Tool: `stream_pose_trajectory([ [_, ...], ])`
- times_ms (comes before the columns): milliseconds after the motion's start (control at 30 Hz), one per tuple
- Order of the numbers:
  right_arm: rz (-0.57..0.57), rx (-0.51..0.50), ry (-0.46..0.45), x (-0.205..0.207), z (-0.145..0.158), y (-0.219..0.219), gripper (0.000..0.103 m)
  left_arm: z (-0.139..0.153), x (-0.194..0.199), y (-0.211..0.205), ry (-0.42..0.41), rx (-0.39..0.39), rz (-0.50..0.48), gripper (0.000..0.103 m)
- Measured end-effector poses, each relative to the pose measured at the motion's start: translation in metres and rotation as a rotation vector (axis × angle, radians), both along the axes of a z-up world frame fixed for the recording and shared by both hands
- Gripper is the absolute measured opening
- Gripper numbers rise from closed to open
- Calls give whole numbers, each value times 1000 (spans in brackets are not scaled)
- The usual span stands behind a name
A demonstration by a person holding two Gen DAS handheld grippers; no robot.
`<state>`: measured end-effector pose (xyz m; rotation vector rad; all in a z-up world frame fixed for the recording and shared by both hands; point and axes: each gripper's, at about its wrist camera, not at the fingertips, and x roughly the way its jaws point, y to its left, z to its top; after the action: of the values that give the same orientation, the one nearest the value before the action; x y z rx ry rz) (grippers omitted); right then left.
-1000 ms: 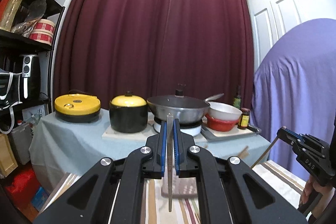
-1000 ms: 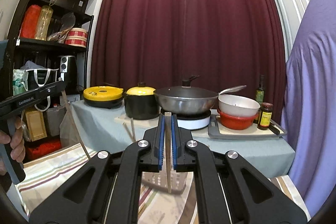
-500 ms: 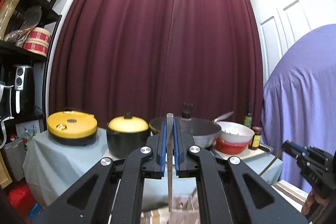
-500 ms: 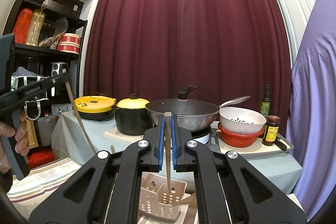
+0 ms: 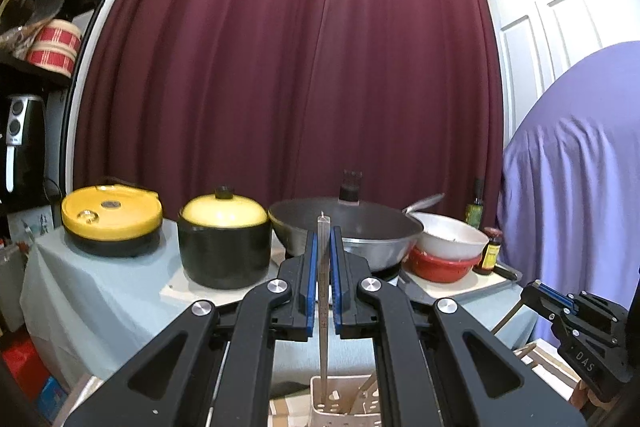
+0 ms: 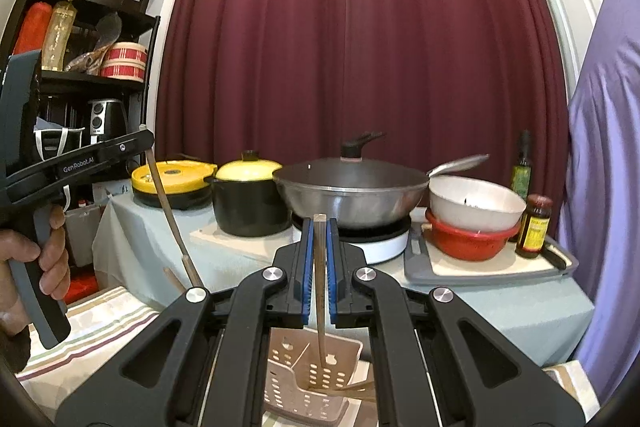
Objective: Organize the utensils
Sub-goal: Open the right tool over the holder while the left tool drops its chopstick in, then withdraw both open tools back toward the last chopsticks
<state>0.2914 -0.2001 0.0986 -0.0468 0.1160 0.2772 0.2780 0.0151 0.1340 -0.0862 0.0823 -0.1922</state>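
Both jaws are clamped on chopsticks. Left gripper (image 5: 322, 291) pinches one chopstick (image 5: 323, 307) upright between its blue pads, the lower tip reaching into the perforated utensil basket (image 5: 344, 403) at 6 o'clock. Right gripper (image 6: 319, 267) grips a second chopstick (image 6: 320, 291), its tip inside the same basket (image 6: 308, 379), where more chopsticks lie at 5 o'clock. Behind, at 12 o'clock, stands a lidded wok (image 6: 352, 187).

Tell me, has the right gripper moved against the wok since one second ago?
Yes. The right gripper rose: its tips were level with the wok's burner and below its rim, and the basket under it shows more fully.
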Motion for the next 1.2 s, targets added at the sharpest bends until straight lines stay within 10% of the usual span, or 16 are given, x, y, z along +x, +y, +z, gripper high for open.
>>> stream_pose_trajectory([
  [233,-1,8,62,12,-20,2,9,-23,15,-4,78,6,-33,8],
  [533,-18,-4,63,-5,-21,4,32,-30,-3,-3,91,45,6,34],
  [1200,-40,-28,199,-132,-100,9,60,-105,-118,-10,247,92,28,44],
])
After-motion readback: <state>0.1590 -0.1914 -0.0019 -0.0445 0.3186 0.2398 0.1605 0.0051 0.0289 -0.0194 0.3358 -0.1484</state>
